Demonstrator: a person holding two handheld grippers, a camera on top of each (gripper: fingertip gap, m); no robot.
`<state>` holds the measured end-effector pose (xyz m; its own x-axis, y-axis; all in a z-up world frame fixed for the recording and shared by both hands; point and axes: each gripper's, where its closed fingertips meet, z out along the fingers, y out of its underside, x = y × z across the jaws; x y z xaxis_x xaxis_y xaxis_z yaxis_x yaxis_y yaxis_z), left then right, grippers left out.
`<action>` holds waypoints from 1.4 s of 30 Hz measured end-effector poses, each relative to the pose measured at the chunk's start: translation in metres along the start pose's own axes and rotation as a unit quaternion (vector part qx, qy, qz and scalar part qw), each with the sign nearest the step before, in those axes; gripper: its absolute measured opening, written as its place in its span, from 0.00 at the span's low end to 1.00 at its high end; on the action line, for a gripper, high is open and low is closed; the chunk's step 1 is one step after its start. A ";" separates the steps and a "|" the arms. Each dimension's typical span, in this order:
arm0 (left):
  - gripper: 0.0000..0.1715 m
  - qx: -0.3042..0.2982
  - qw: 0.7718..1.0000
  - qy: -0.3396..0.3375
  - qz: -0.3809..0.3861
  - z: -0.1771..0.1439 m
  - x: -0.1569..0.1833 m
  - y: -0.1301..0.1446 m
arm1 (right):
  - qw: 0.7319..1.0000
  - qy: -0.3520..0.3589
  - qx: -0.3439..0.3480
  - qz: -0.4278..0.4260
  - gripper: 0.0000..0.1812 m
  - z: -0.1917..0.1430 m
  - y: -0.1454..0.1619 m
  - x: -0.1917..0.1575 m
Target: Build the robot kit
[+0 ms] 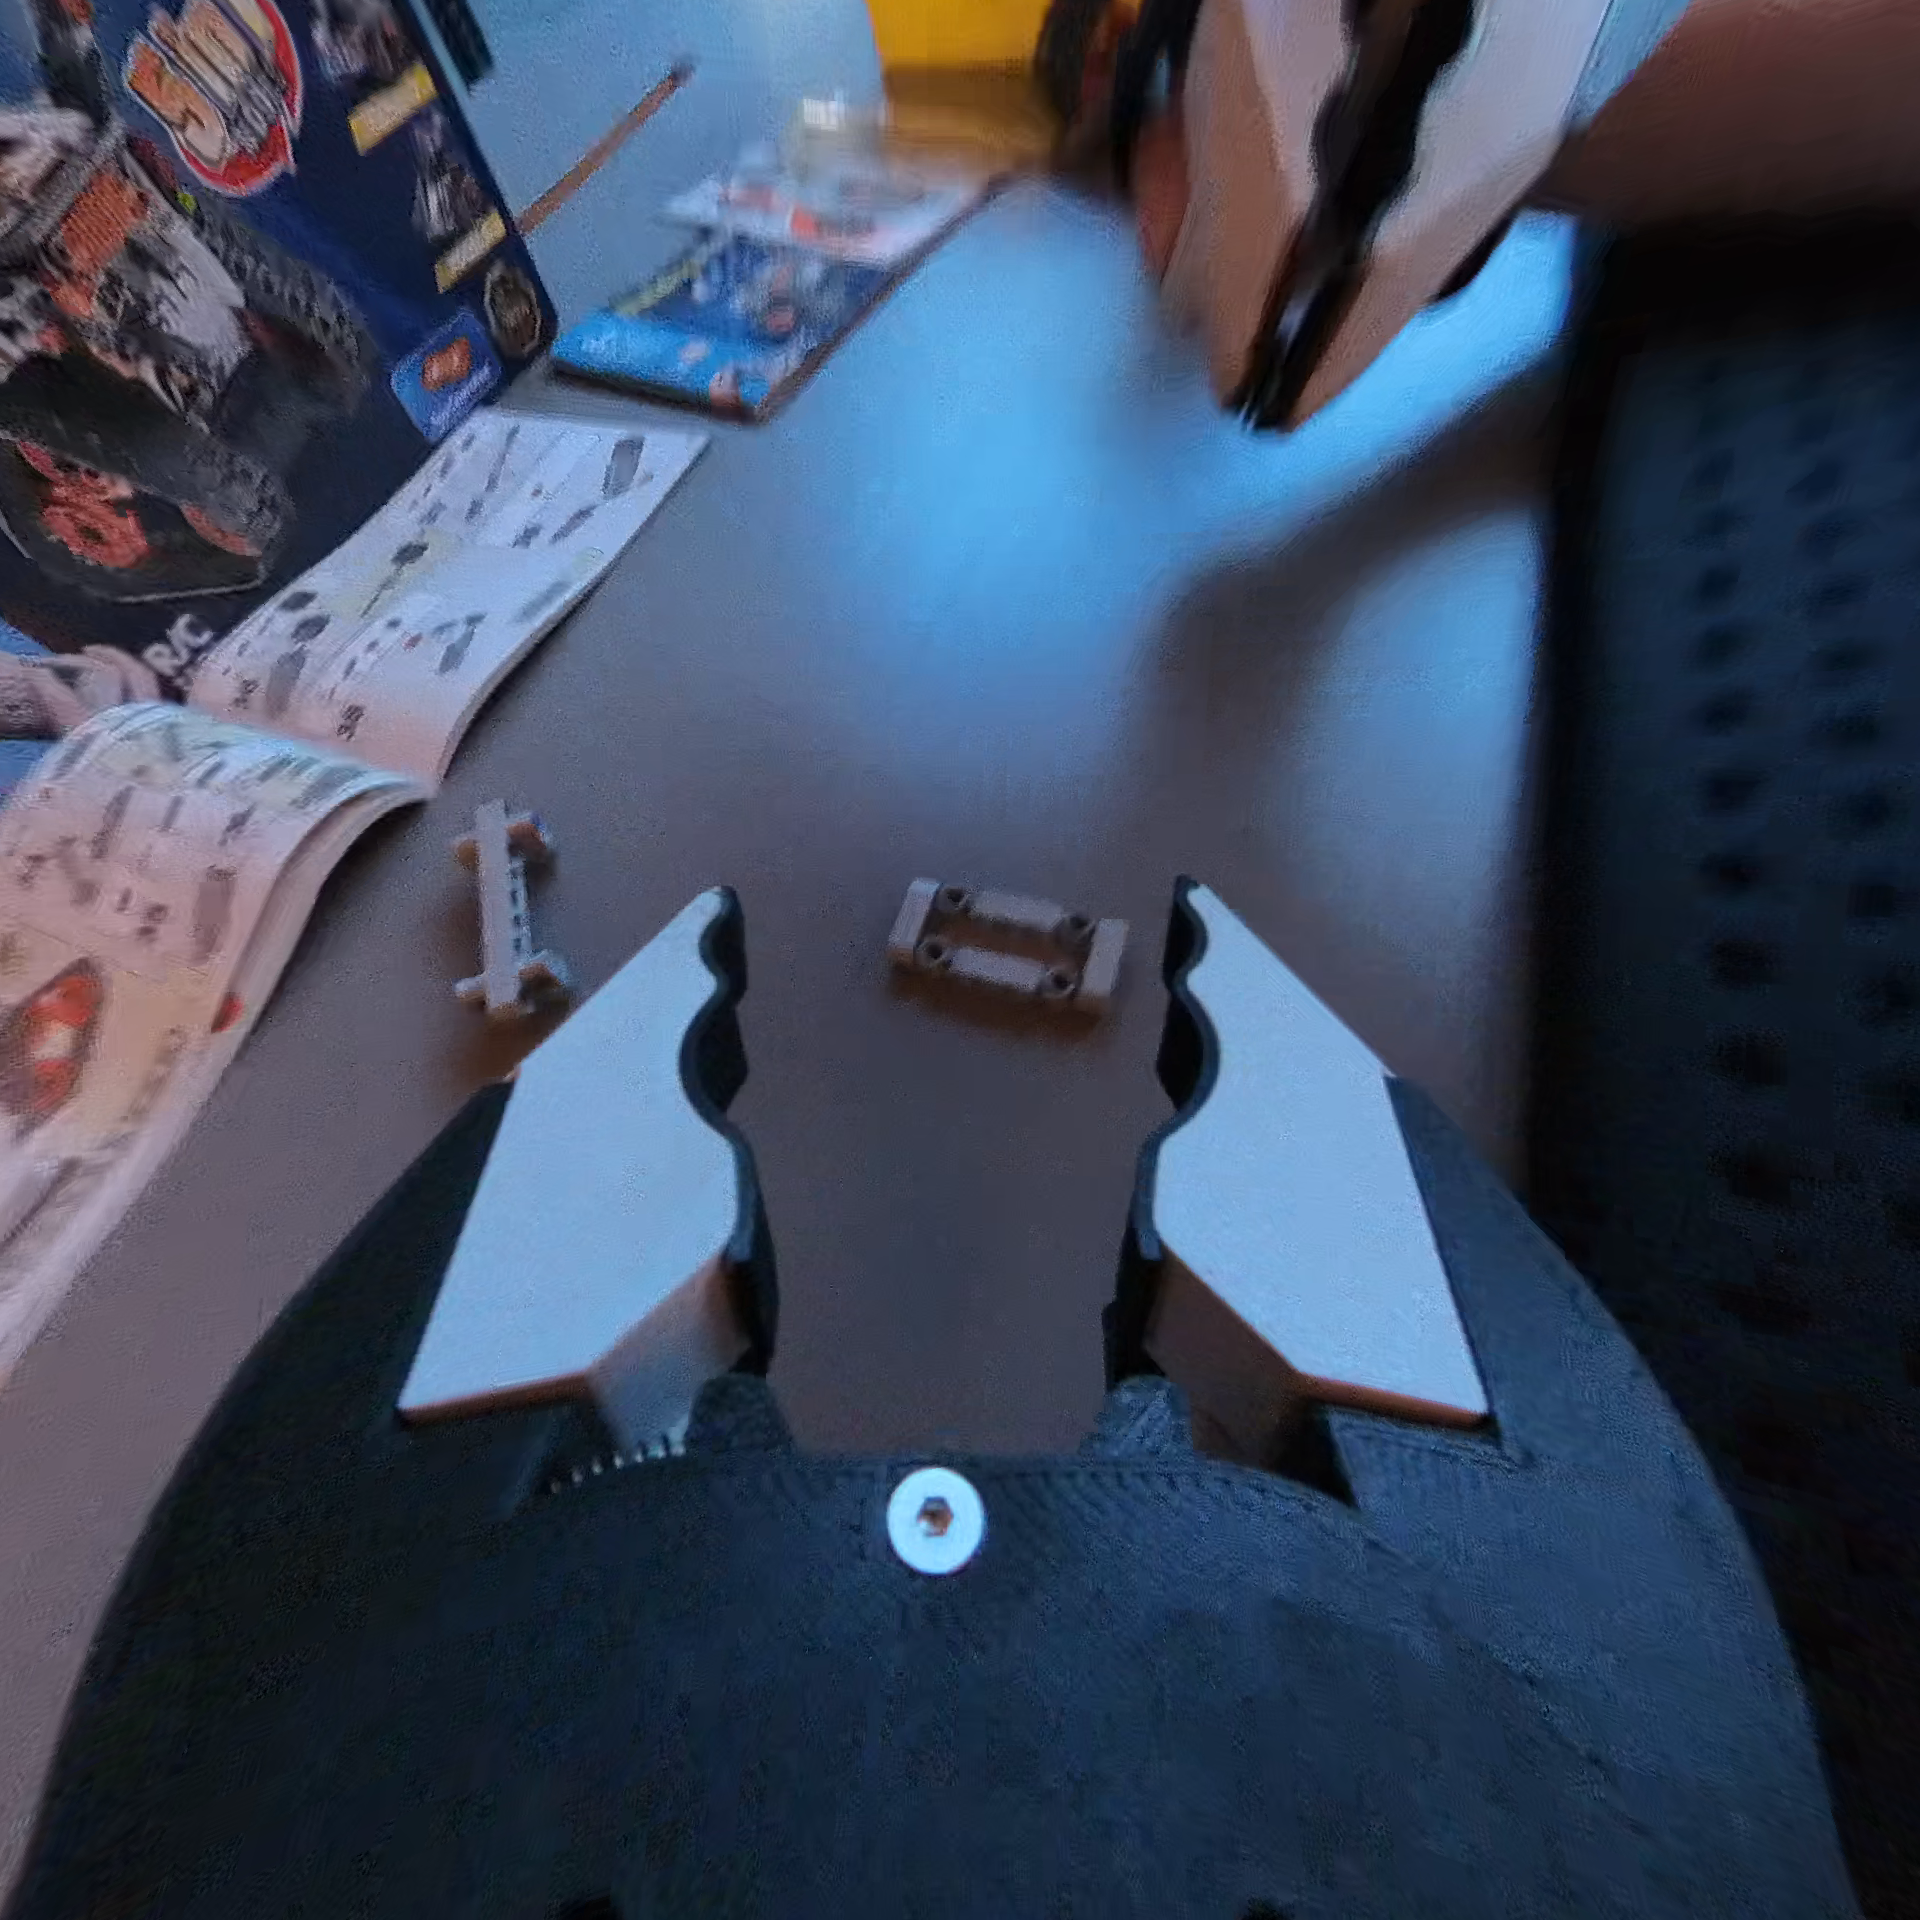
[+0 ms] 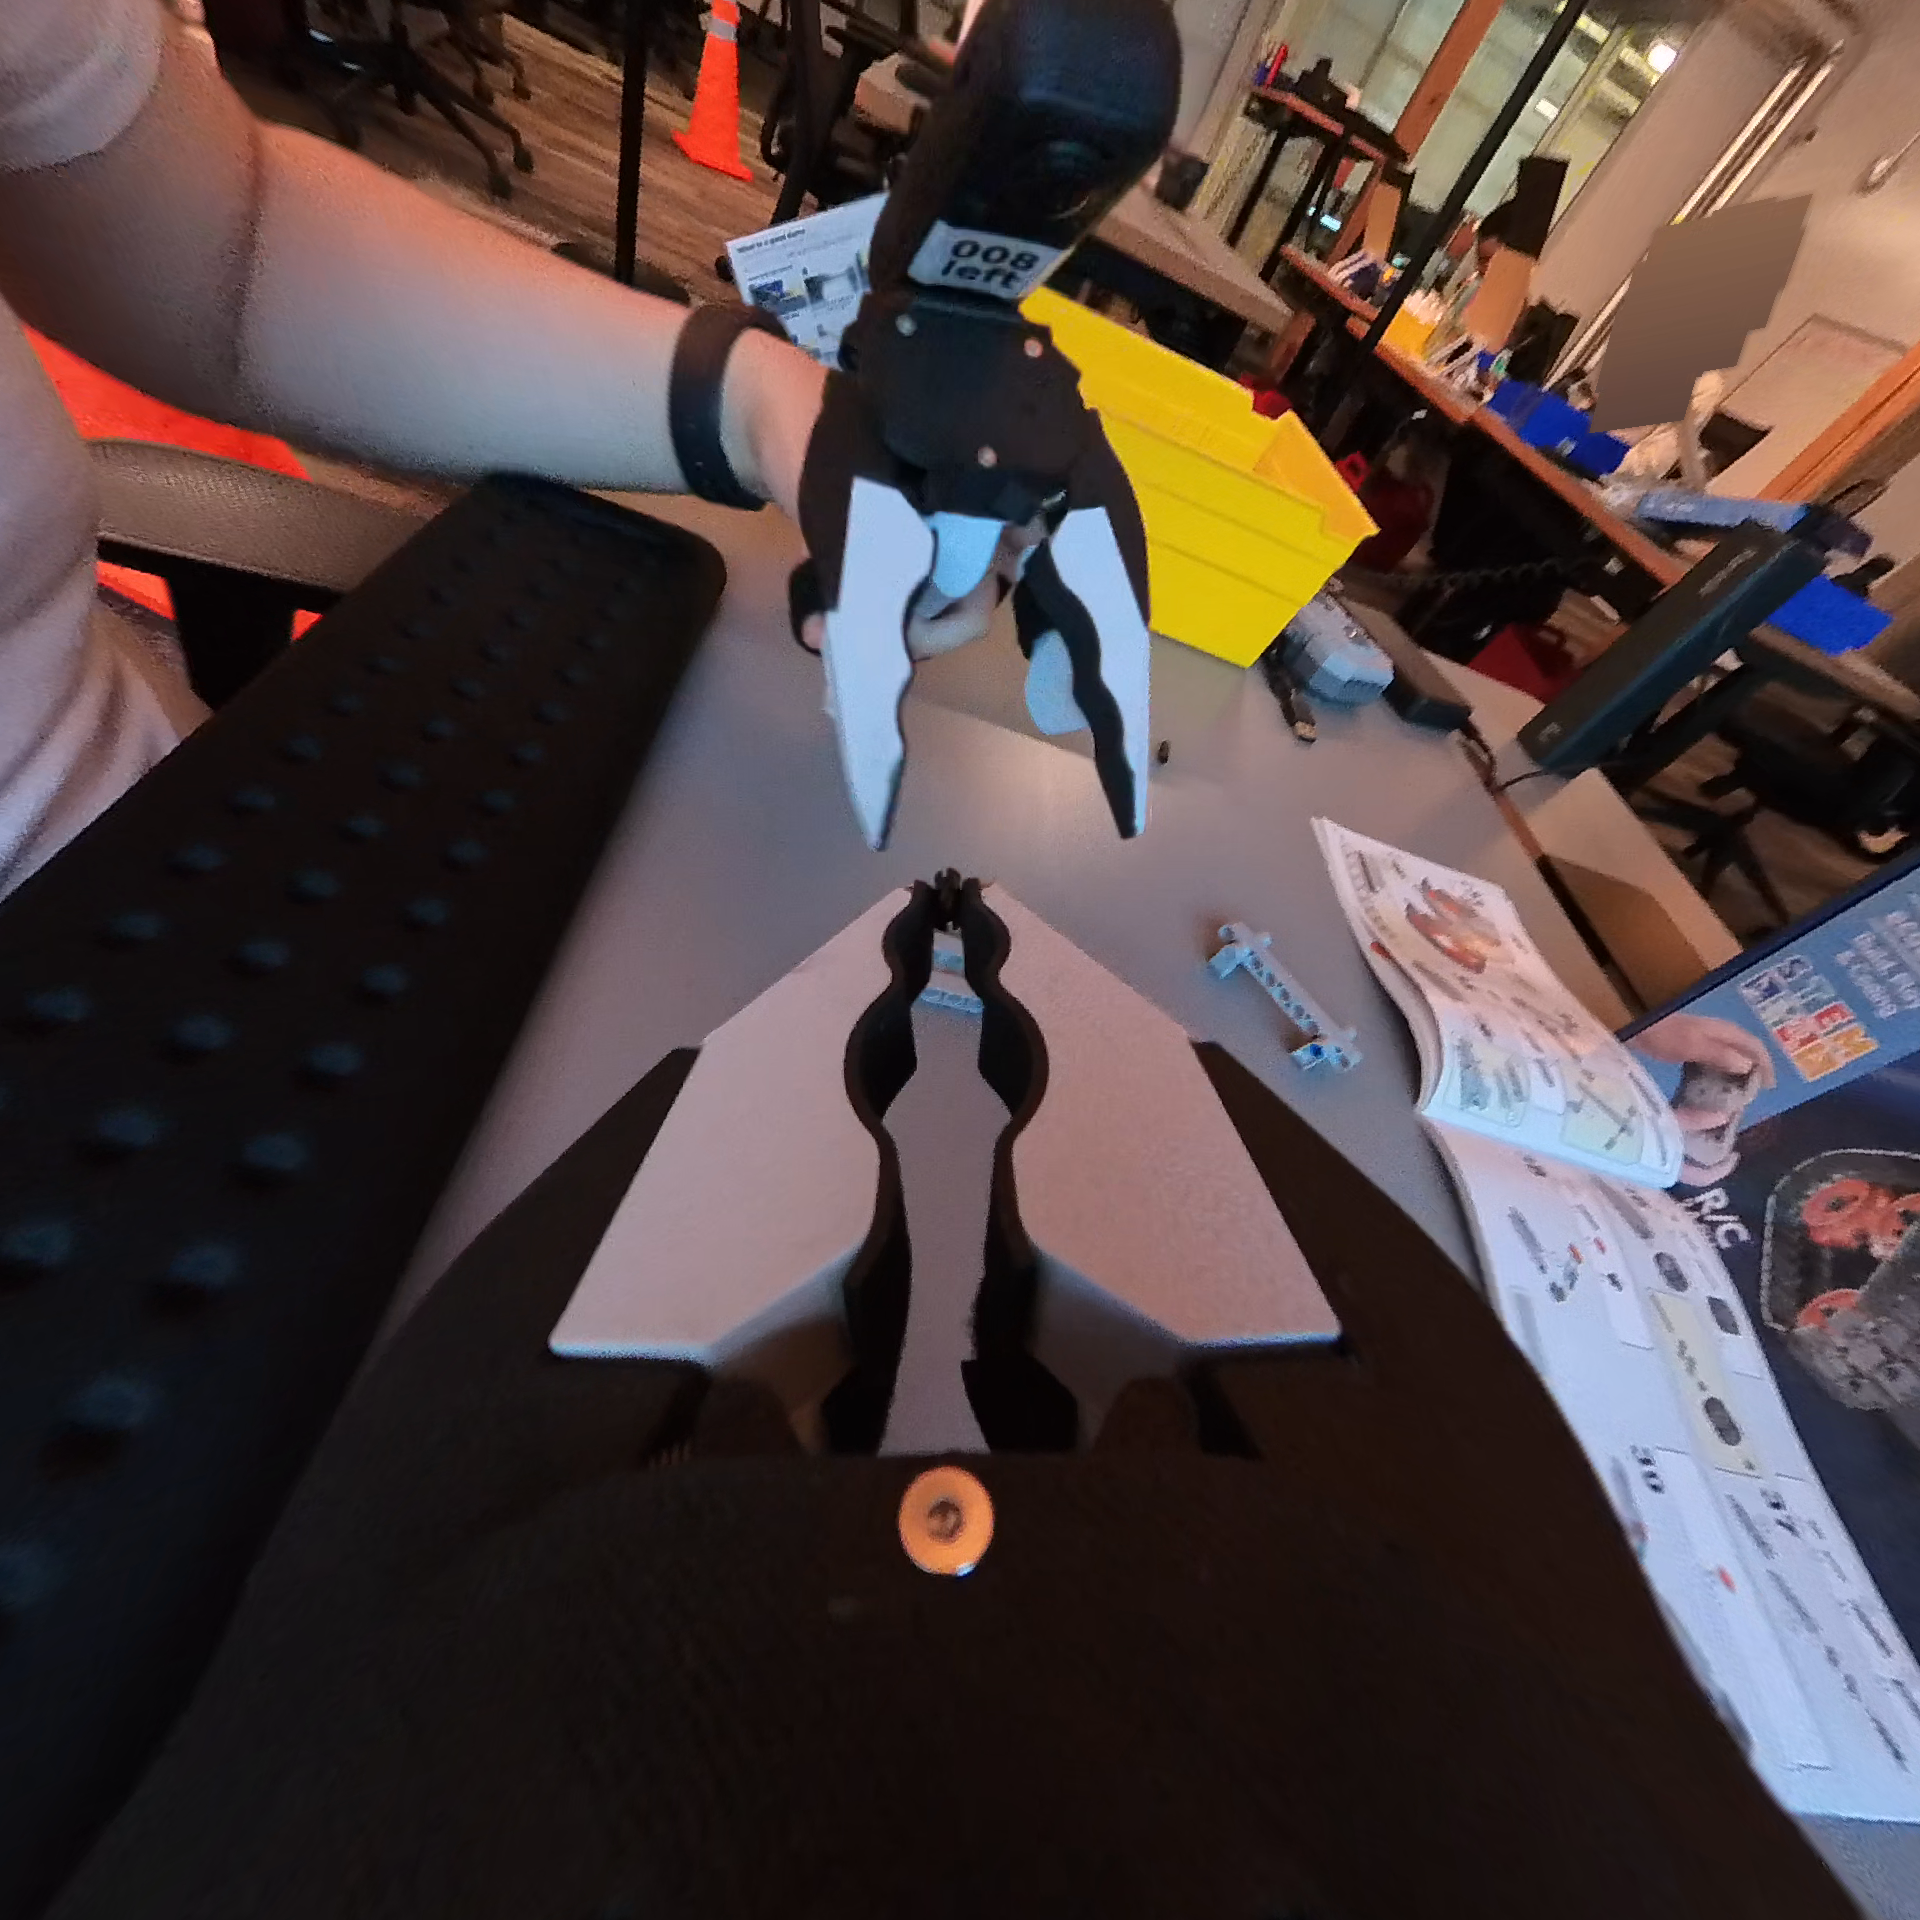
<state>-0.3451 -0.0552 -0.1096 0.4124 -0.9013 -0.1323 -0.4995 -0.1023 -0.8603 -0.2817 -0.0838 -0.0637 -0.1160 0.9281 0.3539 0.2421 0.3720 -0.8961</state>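
Left wrist view: studded grey frame piece (image 1: 1006,945).

Ahead of my left gripper (image 1: 956,935) the table (image 1: 935,582) lies bare past the small grey frame (image 1: 1006,948). The black studded mat (image 1: 1745,831) walls my right, the open booklet (image 1: 343,665) and box (image 1: 208,312) my left. My right gripper (image 1: 1283,400), blurred, seems to hang overhead.

yellow bin (image 2: 1226,488), orange cone (image 2: 717,94), grey table (image 1: 935,582)
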 end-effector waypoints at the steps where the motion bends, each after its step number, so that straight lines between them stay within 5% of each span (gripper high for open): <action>1: 0.45 -0.021 1.000 -0.003 0.014 0.004 -0.003 0.008 | 1.000 -0.004 -0.005 0.003 0.02 0.002 0.003 -0.001; 8: 0.50 -0.038 0.994 0.106 0.010 0.025 0.007 0.027 | 0.999 -0.025 -0.040 0.009 0.03 0.007 0.019 -0.009; 19: 0.41 -0.079 0.980 0.170 0.062 0.032 0.022 0.039 | 0.995 -0.045 -0.082 0.018 0.03 0.014 0.037 -0.016; 28: 0.33 -0.076 0.987 0.136 0.047 0.034 0.014 0.036 | 0.991 -0.049 -0.120 0.037 0.03 0.018 0.059 -0.015; 36: 0.33 0.034 0.992 0.115 -0.026 0.019 0.013 -0.011 | 0.989 -0.019 -0.120 0.085 0.03 0.016 0.066 0.002; 42: 0.33 0.026 0.998 0.057 0.006 0.024 0.007 -0.011 | 0.986 0.006 -0.144 0.084 0.03 0.016 0.078 0.010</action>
<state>-0.3187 -0.0499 -0.1134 0.3152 -0.9450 -0.0879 -0.4629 -0.0722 -0.8834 -0.2799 -0.0458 -0.1339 -0.0395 0.9765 0.2117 0.5206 0.2010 -0.8298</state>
